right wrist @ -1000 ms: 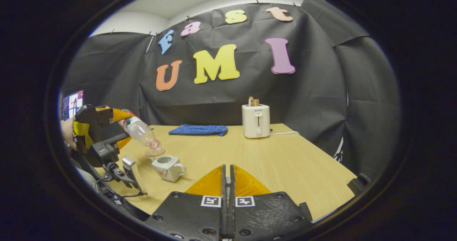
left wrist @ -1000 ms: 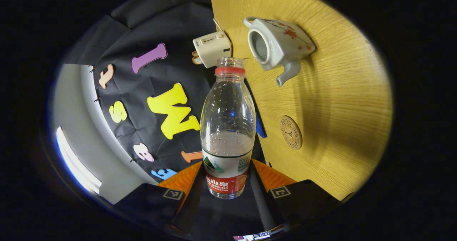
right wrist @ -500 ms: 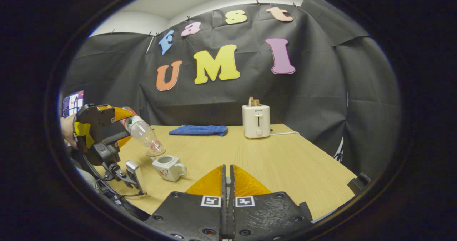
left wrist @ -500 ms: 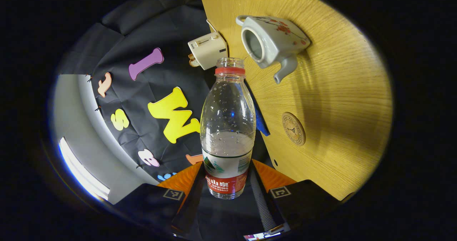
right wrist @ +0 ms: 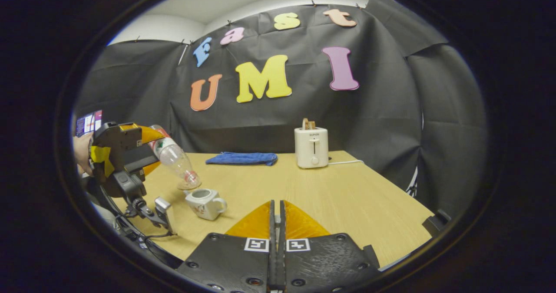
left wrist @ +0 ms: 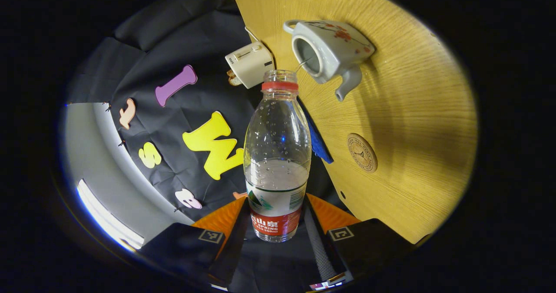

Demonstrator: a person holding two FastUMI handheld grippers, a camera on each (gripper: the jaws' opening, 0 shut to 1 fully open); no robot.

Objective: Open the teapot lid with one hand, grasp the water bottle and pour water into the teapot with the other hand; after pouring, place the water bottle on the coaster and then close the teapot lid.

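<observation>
Left gripper view: the left gripper (left wrist: 278, 223), fingers clamped on the tilted clear plastic water bottle (left wrist: 278, 154), pours a thin stream toward the lidless white ceramic teapot (left wrist: 328, 52), so any wobble could splash the wooden worktop (left wrist: 412, 110), while the right gripper (right wrist: 276, 245) is pressed closed on nothing visible.

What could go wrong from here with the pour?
1. The water bottle pours a thin stream toward the teapot opening; a small drift could spill water on the table.
2. The left gripper holds the bottle low at the label; tilting further might let it slip.

The left gripper (right wrist: 150, 147) tilts the water bottle (right wrist: 174, 160) mouth-down over the open teapot (right wrist: 205, 203) on the table (right wrist: 347, 197).
</observation>
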